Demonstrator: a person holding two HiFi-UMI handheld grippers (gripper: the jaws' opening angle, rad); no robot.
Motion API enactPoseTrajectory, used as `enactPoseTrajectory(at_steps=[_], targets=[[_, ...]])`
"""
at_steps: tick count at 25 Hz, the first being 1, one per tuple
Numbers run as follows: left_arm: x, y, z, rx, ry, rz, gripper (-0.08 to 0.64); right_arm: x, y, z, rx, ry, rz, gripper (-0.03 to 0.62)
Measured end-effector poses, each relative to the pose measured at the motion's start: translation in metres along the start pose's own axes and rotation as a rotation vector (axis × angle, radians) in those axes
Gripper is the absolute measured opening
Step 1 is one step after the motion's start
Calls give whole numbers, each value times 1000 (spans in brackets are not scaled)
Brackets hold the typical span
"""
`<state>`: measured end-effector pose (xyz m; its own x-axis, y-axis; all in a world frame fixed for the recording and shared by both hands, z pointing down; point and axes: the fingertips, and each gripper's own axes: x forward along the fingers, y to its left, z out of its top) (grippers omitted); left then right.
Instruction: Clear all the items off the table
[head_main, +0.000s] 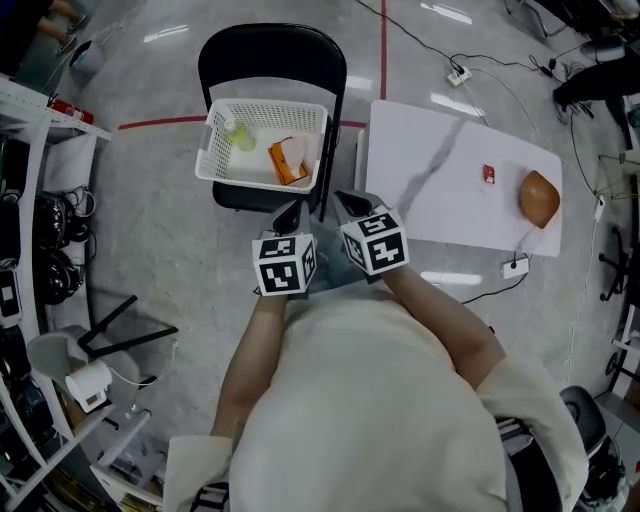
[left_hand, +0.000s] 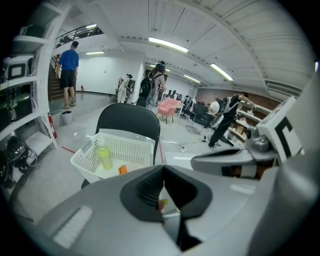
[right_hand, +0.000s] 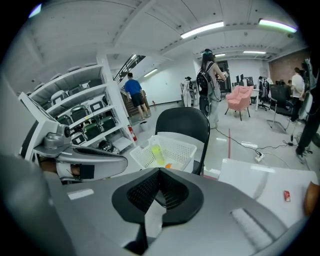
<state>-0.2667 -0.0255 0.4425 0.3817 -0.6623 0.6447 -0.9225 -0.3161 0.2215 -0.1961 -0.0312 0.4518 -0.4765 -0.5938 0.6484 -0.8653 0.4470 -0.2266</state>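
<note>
White shelving along the far left edge of the head view, packed with dark gear. Red floor line running from there to a black folding chair.

On the chair seat, a white mesh basket. Inside it, a yellow-green bottle near the left wall, upright as seen from both gripper views, with an orange packet just to its right.

Just below the basket's right corner, the left gripper, held close to the body beside its partner. Jaws brought together at the tips in the left gripper view. No clear hold on anything. Only a speck of orange and yellow-green in the slit lower down between the pads, too small to identify.

Next to it, the right gripper, tips over the gap between the chair and the table. Jaws closed against each other in the right gripper view, with nothing between them.

Further right, a white table with a grey marble vein across its top. Two things on it, well apart from both grippers: a small red item past the middle, and a round brown item near the right edge. Neither one identifiable more closely.

On the floor, a white power strip just off the table's near right corner, with its cable trailing away.
</note>
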Motion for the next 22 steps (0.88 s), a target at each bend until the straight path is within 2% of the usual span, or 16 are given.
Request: enactPoseTrajectory(at_steps=[6, 10, 22], targets=[[9, -22, 2, 32, 17, -4, 9, -19, -28, -4, 24, -15, -32, -2], [23, -43, 10, 21, 18, 0, 9, -32, -60, -8, 24, -7, -42, -2], [89, -140, 28, 6, 14, -20, 9, -86, -192, -24, 48, 10, -98, -2]])
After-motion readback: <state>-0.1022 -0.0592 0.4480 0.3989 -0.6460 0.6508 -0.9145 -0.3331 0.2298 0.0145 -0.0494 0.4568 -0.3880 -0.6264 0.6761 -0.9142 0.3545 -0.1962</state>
